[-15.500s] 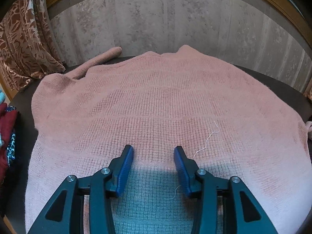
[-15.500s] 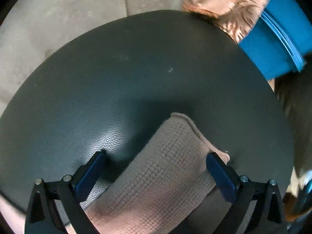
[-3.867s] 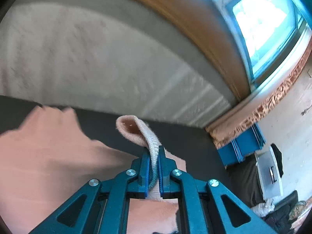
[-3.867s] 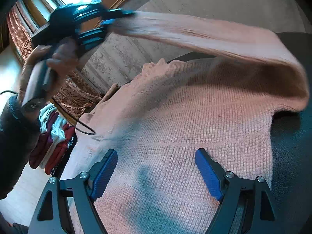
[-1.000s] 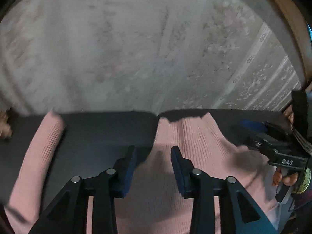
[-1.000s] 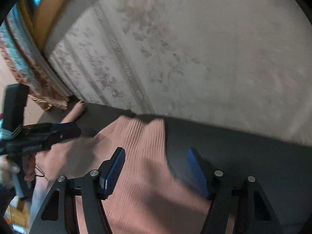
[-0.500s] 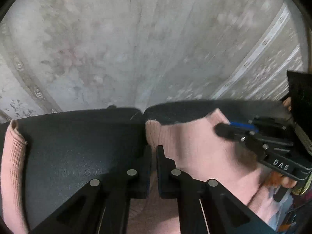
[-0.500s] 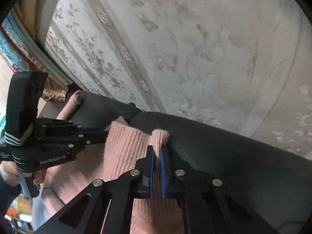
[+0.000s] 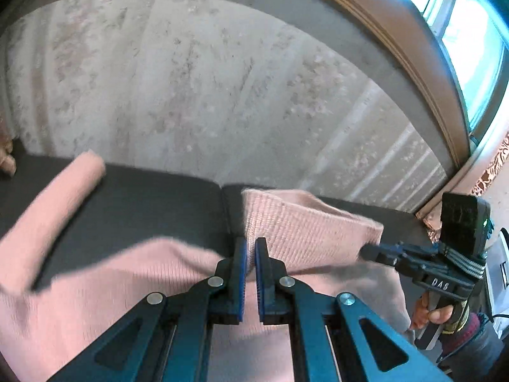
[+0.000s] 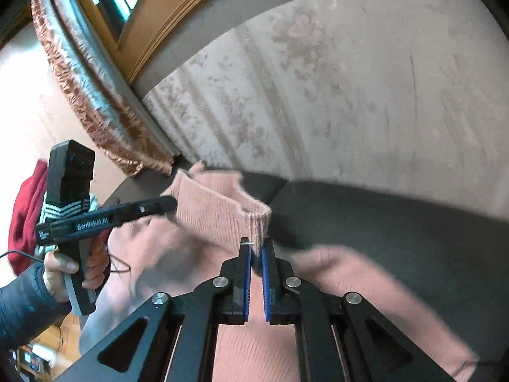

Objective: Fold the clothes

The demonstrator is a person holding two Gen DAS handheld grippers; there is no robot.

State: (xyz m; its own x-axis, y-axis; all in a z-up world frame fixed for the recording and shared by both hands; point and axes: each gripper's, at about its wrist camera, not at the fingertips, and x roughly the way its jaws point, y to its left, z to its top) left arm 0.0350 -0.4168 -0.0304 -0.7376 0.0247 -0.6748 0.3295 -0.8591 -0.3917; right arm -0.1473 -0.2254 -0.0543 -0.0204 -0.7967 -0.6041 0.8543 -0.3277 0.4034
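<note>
A pink knit sweater lies on a dark leather surface, and its far ribbed edge is lifted off that surface. My left gripper is shut on one corner of that edge. My right gripper is shut on the other corner. Each gripper shows in the other's view: the right gripper at the right, the left gripper at the left, both pinching the raised strip. A loose sleeve trails at the left, blurred.
A pale patterned backrest rises behind the surface. A window with a wooden frame is at the upper right. Red clothes lie at the left, beside a person's hand and dark sleeve.
Both grippers, shut on the sweater's far edge half a second ago, have lifted it up and back toward me. One second ago both were open over that edge.
</note>
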